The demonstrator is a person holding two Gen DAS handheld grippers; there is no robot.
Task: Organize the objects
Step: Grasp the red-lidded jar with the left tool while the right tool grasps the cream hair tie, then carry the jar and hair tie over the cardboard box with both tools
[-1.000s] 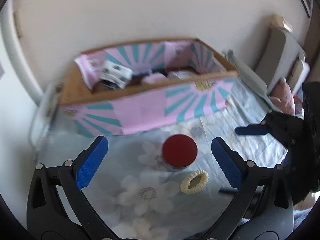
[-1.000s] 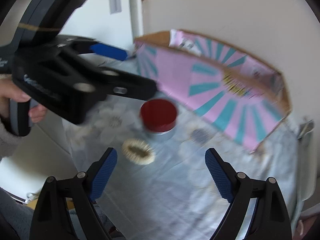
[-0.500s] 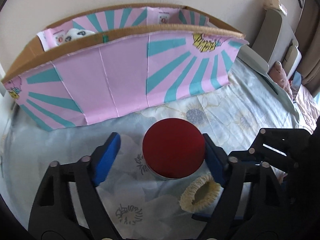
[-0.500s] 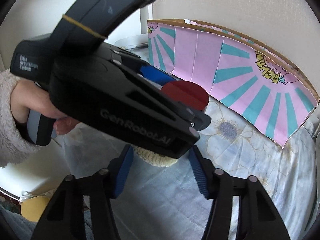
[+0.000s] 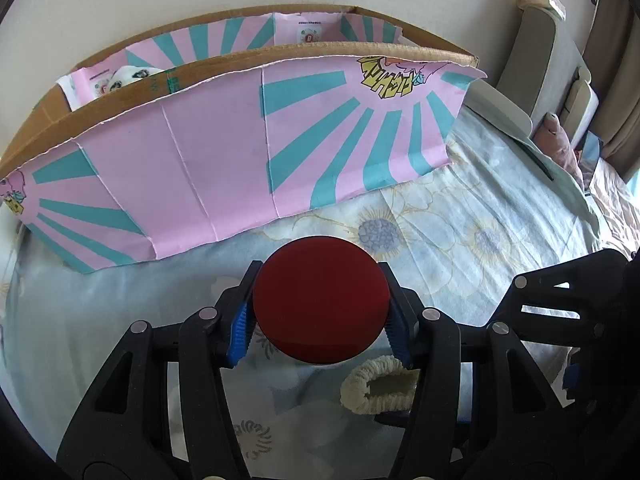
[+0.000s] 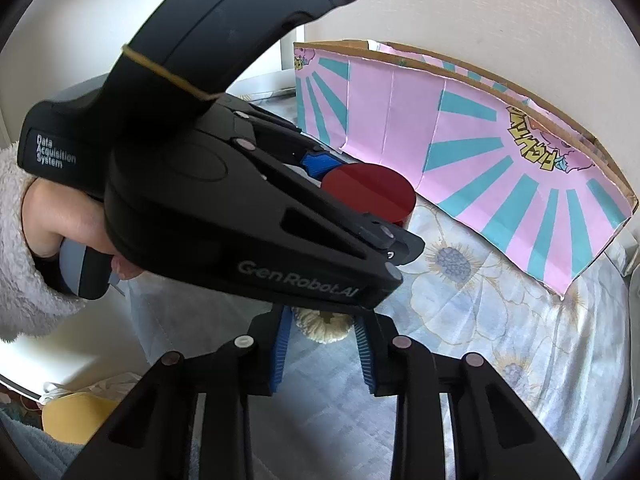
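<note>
Sitting on the flowered bedsheet (image 5: 480, 216) just in front of the box, the red-lidded tin (image 5: 321, 299) is clamped at its sides by the left hand-held gripper (image 5: 320, 316), blue pads pressed to both flanks of the lid — a grip that reads as ready for a lift over the box wall. Just beside the tin lies a cream scrunchie (image 5: 378, 384), and the right hand-held gripper (image 6: 322, 344) has its narrowed jaws set either side of it; whether they actually pinch it I cannot tell, since the left tool's body covers most of the scrunchie in the right wrist view. Behind both stands the cardboard box (image 5: 240, 152) wrapped in pink-and-teal paper, its likely destination; only a white patterned item (image 5: 130, 76) peeks above the rim at the left end, the rest of the interior being hidden.
</note>
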